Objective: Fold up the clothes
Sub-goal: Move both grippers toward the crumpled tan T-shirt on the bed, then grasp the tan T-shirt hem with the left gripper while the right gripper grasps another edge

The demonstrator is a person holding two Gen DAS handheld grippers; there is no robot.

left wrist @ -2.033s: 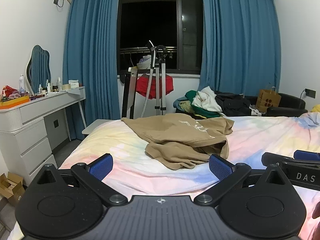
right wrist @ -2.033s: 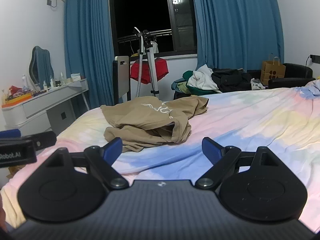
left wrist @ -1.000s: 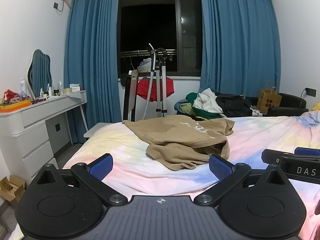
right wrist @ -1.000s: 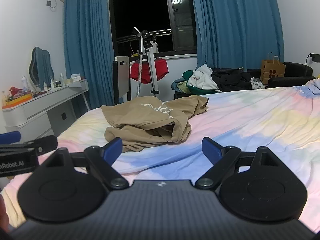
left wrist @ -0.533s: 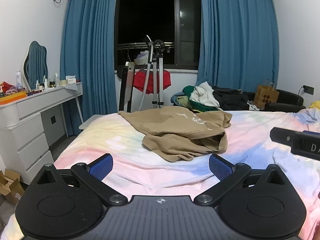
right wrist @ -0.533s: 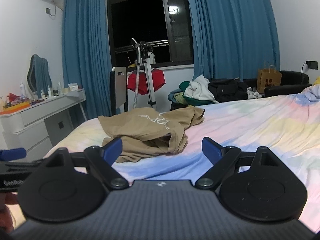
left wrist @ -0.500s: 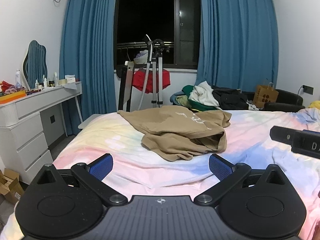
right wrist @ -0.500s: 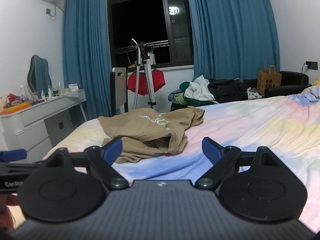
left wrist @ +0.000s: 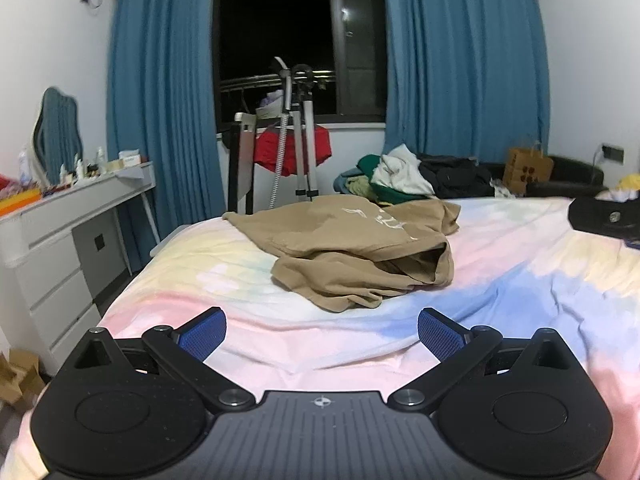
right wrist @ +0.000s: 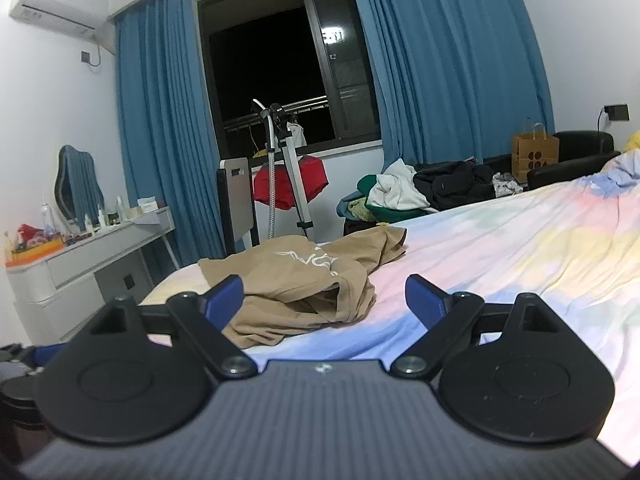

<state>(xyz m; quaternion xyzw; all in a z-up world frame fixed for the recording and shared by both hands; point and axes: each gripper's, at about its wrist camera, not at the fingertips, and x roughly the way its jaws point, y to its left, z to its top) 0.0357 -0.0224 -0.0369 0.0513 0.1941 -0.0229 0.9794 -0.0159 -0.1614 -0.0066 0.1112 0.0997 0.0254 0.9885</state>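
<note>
The tan shirt (left wrist: 360, 256) lies crumpled on the pastel bedsheet (left wrist: 520, 280), toward the far left side of the bed, white lettering showing on top. My left gripper (left wrist: 322, 334) hovers over the near edge of the sheet, jaws spread wide, nothing between the blue pads (left wrist: 202, 334), well short of the cloth. My right gripper (right wrist: 324, 298) is just as wide open and empty. From its view, the shirt (right wrist: 304, 284) sits just beyond the fingertips. A heap of clothes (left wrist: 404, 178) sits past the far edge, under the blue curtains (left wrist: 460, 60).
</note>
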